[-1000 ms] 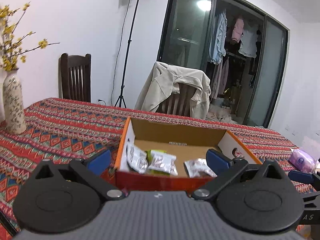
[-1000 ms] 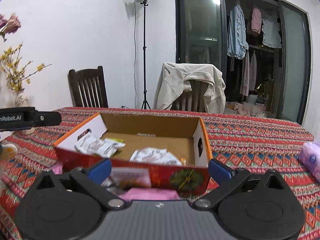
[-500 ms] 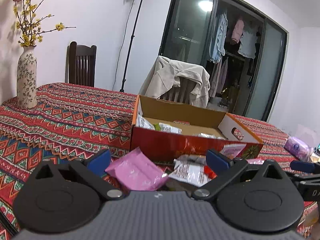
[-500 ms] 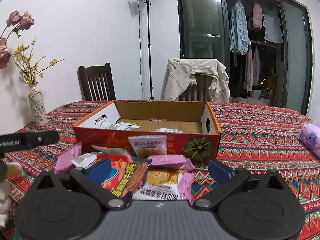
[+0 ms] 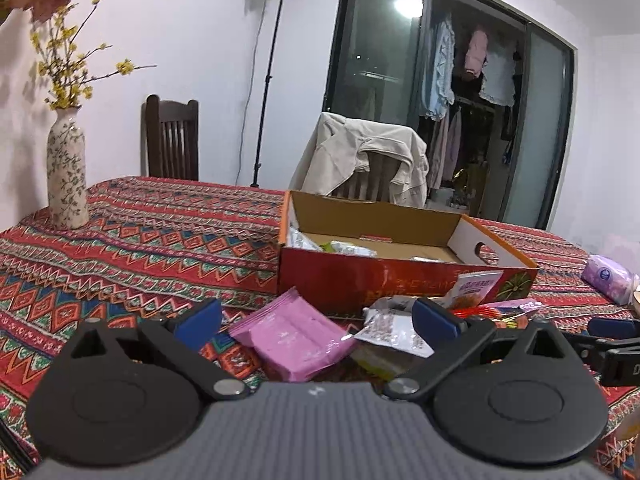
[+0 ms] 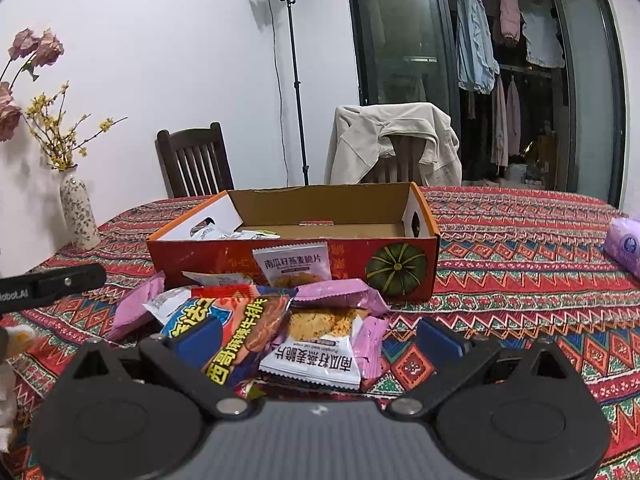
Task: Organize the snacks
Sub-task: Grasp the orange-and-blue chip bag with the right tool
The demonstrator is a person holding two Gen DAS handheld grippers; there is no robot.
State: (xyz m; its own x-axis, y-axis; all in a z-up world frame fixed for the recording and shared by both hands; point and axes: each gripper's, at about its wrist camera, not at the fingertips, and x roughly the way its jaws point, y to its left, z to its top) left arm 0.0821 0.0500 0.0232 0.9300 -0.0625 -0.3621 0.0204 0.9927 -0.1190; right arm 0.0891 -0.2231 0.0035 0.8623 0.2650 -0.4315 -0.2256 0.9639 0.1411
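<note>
Now the picking step is in hand: the cardboard box (image 6: 294, 258) holds few packets, while the snack pile (image 6: 280, 320) lies just before its front wall. Left gripper (image 5: 316, 320) and right gripper (image 6: 318, 336), both spread and empty, must next close on one crinkly packet.

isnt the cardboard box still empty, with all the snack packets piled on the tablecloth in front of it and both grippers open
Not empty: the cardboard box already holds a few packets at its left end, as the right wrist view shows. The rest holds: more snack packets lie piled in front, and the left gripper and right gripper are open.
</note>
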